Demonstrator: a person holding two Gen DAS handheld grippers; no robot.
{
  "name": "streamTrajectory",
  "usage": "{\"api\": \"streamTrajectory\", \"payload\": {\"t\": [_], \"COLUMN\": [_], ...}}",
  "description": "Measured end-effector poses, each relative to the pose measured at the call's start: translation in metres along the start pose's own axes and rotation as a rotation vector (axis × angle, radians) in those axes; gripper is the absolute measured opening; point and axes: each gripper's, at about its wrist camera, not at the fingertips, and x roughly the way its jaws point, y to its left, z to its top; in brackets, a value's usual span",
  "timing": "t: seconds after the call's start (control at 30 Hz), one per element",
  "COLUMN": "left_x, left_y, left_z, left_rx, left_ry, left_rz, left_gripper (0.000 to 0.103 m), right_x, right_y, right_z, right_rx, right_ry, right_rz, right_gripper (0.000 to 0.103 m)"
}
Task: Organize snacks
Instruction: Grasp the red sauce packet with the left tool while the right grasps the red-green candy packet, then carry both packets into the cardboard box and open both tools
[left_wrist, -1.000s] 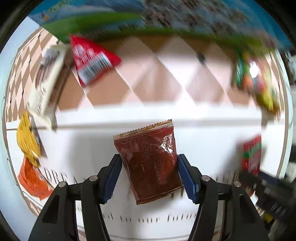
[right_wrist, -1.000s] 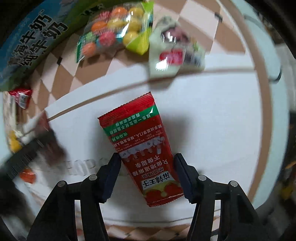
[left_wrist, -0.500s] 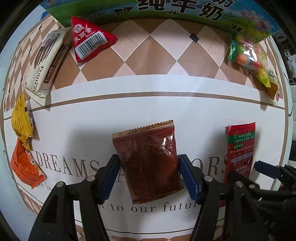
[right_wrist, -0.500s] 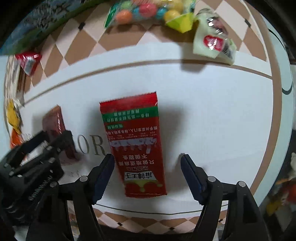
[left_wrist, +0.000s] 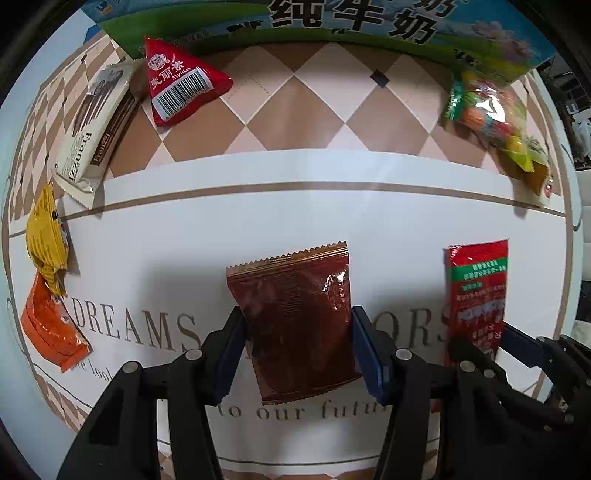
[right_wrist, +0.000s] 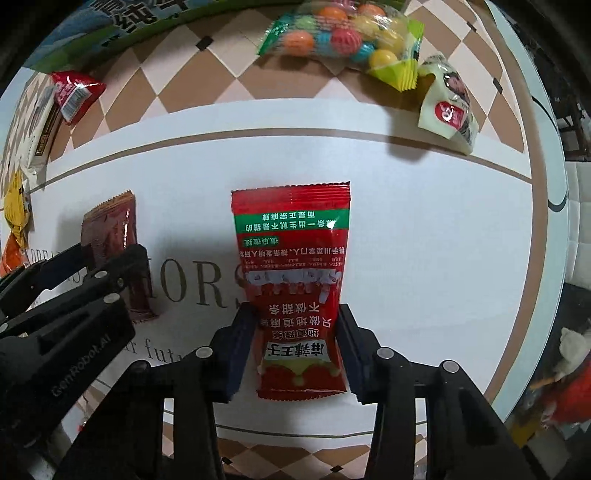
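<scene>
1. The table (left_wrist: 295, 221) has a cover with a brown and pink diamond pattern and a white middle part with printed letters.
2. On the white part lie a dark brown packet (left_wrist: 295, 321) and, to its right, a red packet (left_wrist: 476, 291).
3. At the left edge lie a yellow packet (left_wrist: 46, 236), an orange packet (left_wrist: 48, 325) and a white biscuit pack (left_wrist: 92, 125).
4. On the pattern lie a red triangular packet (left_wrist: 177, 85), a bag of colourful candy balls (right_wrist: 343, 37) and a pale packet (right_wrist: 448, 107).
5. A milk carton box (left_wrist: 332, 26) lies along the far edge.

brown packet (left_wrist: 295, 325): glossy crinkled foil | red packet (right_wrist: 295, 280): shiny plastic film | tablecloth (left_wrist: 295, 214): smooth, possibly vinyl
</scene>
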Motion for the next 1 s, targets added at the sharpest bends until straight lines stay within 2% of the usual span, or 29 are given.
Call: {"api": "streamTrajectory", "payload": {"t": [0.17,0.37,0.5,0.63,0.7,0.8,0.9,1.0], "left_x": [-0.028,-0.095,-0.150,-0.194,-0.209,-0.217,-0.213,-0.196], "left_y": [-0.002,0.006,0.011,0.014,0.016,0.021,0.026,0.035], "left_z": [-0.007,0.008,0.035,0.077,0.103,0.135,0.173,0.207], "left_rx": [0.011,0.000,0.020,0.039,0.053,0.074,0.086,0.081], "left_ry": [-0.054,-0.168,-0.256,-0.320,-0.340,-0.359,-0.340,-0.294], "left_rz": [-0.013,-0.068,-0.096,-0.096,-0.086,-0.061,-0.035,-0.014], "left_gripper": [0.053,0.053,0.053,0.053,0.053,0.053,0.053,0.053], "right_x": [-0.021,-0.066,-0.114,-0.166,-0.197,-0.237,-0.259,-0.261], "right_y": [-0.004,-0.010,-0.012,-0.018,-0.021,-0.039,-0.046,-0.050], "right_z": [0.005,0.007,0.022,0.046,0.066,0.112,0.160,0.204], "right_rx": [0.016,0.025,0.025,0.028,0.028,0.021,0.015,0.021], "right_ry": [-0.009,-0.085,-0.160,-0.241,-0.284,-0.339,-0.375,-0.379], "right_rz": [0.054,0.143,0.202,0.250,0.271,0.256,0.204,0.141], "right_gripper": [0.042,0.040,0.040,0.040,0.040,0.040,0.040,0.040]}}
